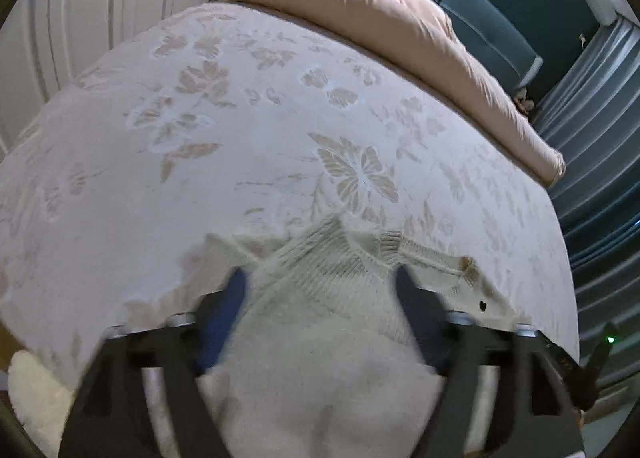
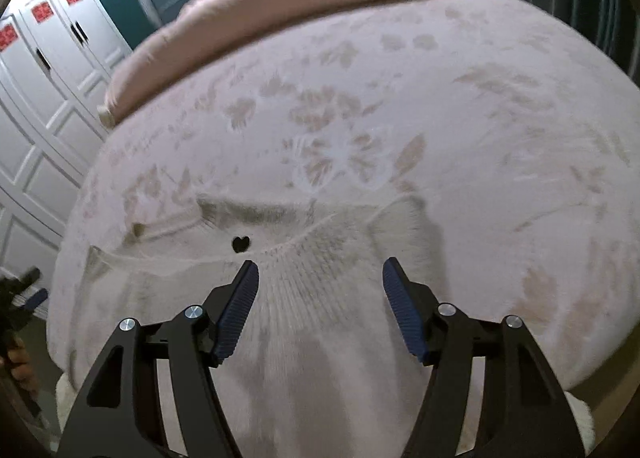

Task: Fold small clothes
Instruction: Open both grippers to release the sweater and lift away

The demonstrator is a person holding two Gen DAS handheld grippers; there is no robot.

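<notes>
black gripper arms with blue ribbed pads fill the foreground: the left gripper and the right gripper both hang with jaws spread apart, nothing pinched between them, each just above a cream knit sweater. sweater lies flat at the near edge of a bed with a pale butterfly-and-leaf bedspread, ribbed collar toward the headboard, a small black heart beside the collar. pink folded duvet along the far edge; white panelled wardrobe beyond.
</notes>
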